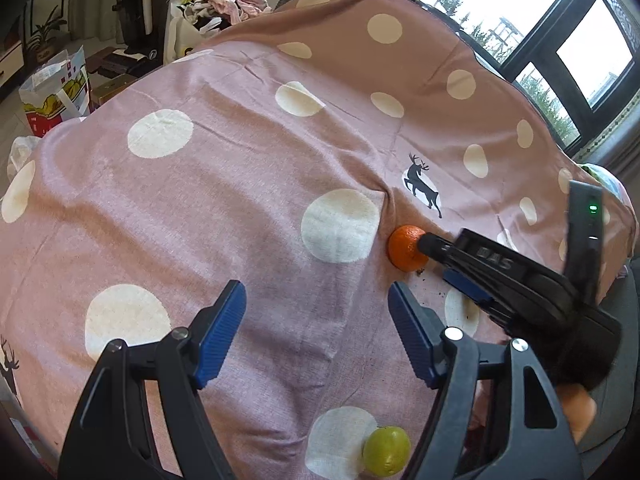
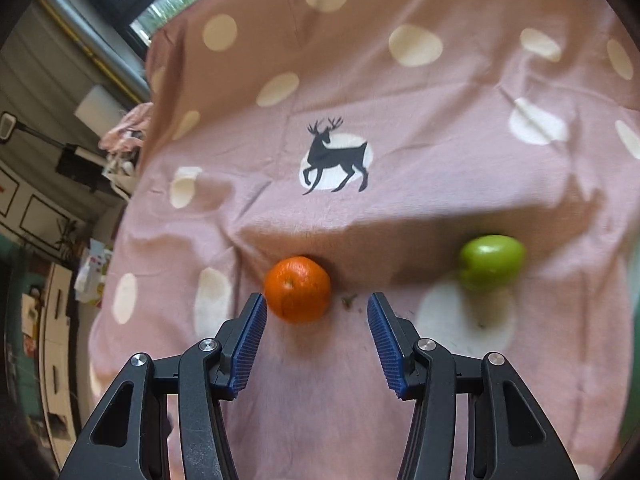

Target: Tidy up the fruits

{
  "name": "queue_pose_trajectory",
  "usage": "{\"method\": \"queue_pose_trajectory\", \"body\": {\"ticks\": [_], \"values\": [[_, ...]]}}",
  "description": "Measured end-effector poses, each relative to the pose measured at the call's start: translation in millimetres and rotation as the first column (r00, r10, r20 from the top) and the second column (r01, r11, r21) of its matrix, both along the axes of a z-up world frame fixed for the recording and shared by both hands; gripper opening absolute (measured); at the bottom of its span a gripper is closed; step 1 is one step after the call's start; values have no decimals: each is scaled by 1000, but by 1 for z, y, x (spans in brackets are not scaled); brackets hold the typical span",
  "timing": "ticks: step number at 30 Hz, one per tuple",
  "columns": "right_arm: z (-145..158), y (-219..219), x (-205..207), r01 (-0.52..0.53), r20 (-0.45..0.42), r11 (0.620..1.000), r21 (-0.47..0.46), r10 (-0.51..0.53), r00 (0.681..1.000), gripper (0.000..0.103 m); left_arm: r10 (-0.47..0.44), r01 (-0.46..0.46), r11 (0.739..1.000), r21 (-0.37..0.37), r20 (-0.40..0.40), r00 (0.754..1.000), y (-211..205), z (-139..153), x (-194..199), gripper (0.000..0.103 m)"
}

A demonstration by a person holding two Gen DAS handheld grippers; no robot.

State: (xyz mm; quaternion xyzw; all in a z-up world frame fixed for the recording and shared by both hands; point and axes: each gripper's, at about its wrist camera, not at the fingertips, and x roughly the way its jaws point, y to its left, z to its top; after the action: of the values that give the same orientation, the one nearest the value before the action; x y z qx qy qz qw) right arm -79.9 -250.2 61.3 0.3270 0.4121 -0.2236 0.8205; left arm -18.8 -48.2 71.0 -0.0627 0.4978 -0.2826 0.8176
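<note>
Orange (image 1: 405,250) beside right gripper (image 1: 436,258) (lettered "DAS")

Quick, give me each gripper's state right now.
Left gripper: open, holding nothing.
Right gripper: open, empty, close to the orange.

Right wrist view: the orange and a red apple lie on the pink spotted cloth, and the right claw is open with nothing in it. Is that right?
Not quite: the apple is green, not red, as the right wrist view shows. The rest holds: it and the orange lie on the pink spotted cloth, and the right claw is open with nothing in it.
</note>
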Motion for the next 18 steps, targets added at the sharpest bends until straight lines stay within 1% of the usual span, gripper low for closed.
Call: {"method": "queue_pose_trajectory", "body": {"ticks": [2, 5, 6, 8, 9, 10, 13, 16, 18], "values": [[-6, 0, 6, -7, -3, 1000, 3, 8, 1000, 53, -5, 5, 1000, -9, -5, 1000, 0, 1, 1, 73], [-14, -1, 14, -28, 29, 999, 43, 27, 999, 53, -13, 13, 1000, -19, -5, 1000, -1, 2, 0, 73], [-15, -2, 16, -31, 28, 999, 42, 30, 999, 53, -14, 14, 1000, -15, -2, 1000, -2, 2, -1, 73], [-13, 1, 18, -37, 28, 999, 8, 37, 999, 53, -20, 20, 1000, -3, 7, 1000, -4, 2, -2, 73], [-11, 5, 18, -46, 34, 999, -25, 47, 998, 45, -22, 22, 1000, 1, 10, 1000, -5, 2, -3, 73], [-9, 5, 19, -52, 41, 998, -33, 53, 998, 43, -22, 22, 1000, 4, 12, 1000, -5, 2, -3, 73], [-8, 8, 17, -56, 25, 997, -50, 57, 998, 41, -21, 21, 1000, 5, 17, 1000, -5, 3, -5, 73], [-2, 8, 5, -59, 32, 997, -45, 60, 998, 41, -33, 33, 999, -3, 22, 999, -6, 4, -7, 73], [10, 9, -16, -58, 61, 998, -32, 60, 996, 41, -40, 40, 999, -10, 18, 999, -8, 5, -10, 73]]}}
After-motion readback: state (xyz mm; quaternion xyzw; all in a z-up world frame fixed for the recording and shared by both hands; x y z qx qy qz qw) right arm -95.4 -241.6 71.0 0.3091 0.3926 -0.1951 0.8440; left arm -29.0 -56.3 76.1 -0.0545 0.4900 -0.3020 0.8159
